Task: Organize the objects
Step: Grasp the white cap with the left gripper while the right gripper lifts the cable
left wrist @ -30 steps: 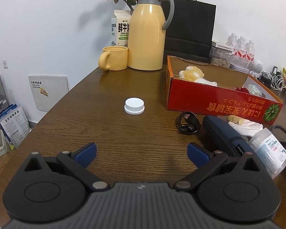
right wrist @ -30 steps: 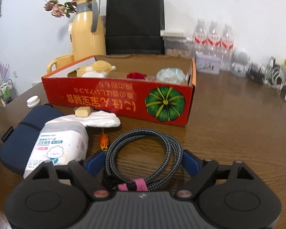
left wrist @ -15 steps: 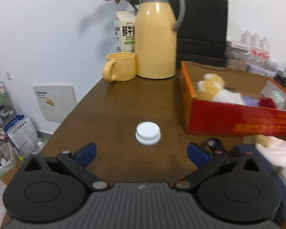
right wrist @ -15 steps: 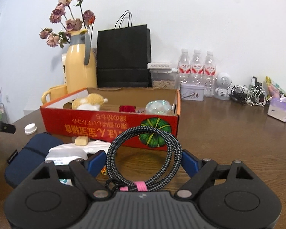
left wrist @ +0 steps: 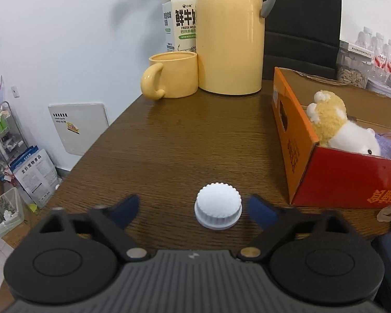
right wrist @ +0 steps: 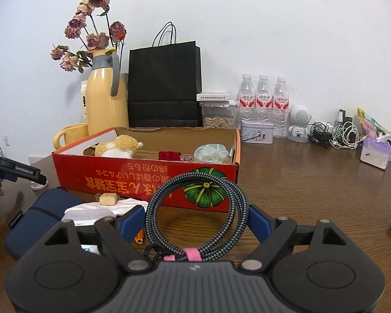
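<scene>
Brown wood tabletop [left wrist: 185, 143] fills most of both views. The red cardboard box [right wrist: 143, 180] sits mid-frame in the right wrist view with a plush toy [right wrist: 118, 146] inside at its left end; in the left wrist view it's at the right edge. Yellow thermos [left wrist: 229, 34] is top centre of the left view, with a yellow mug [left wrist: 174, 74] just beside it on its left. Right claw [right wrist: 196, 220] at the bottom of its frame is clamped on a coiled braided cable [right wrist: 198, 208], held up in front of the box. Left claw [left wrist: 193, 208] is wide apart, low over the tabletop, with the white ribbed cap [left wrist: 218, 205] sitting between its tips, not touched by either
</scene>
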`<state>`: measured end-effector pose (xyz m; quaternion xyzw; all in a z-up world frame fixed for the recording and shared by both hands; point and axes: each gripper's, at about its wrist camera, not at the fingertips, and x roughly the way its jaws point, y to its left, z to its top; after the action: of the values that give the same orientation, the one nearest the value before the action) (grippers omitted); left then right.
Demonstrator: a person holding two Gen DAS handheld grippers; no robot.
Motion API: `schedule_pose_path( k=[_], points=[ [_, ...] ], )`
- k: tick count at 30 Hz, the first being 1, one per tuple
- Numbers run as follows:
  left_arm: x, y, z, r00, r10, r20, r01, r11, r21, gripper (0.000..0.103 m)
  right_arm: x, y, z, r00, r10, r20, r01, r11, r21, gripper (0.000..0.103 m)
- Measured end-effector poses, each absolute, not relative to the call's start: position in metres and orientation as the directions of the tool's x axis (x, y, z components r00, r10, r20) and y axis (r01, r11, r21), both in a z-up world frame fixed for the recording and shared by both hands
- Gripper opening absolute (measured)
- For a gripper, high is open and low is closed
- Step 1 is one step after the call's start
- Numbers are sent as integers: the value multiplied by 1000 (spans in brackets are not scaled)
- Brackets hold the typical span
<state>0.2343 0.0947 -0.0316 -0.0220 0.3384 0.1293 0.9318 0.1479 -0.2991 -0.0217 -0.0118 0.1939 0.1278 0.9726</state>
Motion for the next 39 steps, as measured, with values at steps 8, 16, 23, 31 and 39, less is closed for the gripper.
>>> schedule_pose_path(
  k=[8, 16, 23, 31, 39],
  points=[
    [225, 90, -33, 781, 162, -603, -202, 979, 1, 38, 148, -298, -22, 892, 245, -381, -255, 967, 25, 84],
    [210, 87, -29, 798, 169, -579, -214, 977, -9, 38, 148, -298, -22, 892, 245, -380, -254, 967, 26, 84],
    [171, 75, -10, 858, 146, -493, -196, 979, -52, 38, 143, -297, -22, 903, 247, -352, -258, 966, 15, 84],
    [155, 39, 18, 906, 47, -420, -82, 994, -66, 38, 140, -282, -13, 896, 302, -325, -317, 949, 8, 84],
    [168, 2, 37, 924, -32, -382, 3, 997, -77, 39, 155, -258, 13, 890, 360, -281, -371, 929, 15, 84]
  ],
)
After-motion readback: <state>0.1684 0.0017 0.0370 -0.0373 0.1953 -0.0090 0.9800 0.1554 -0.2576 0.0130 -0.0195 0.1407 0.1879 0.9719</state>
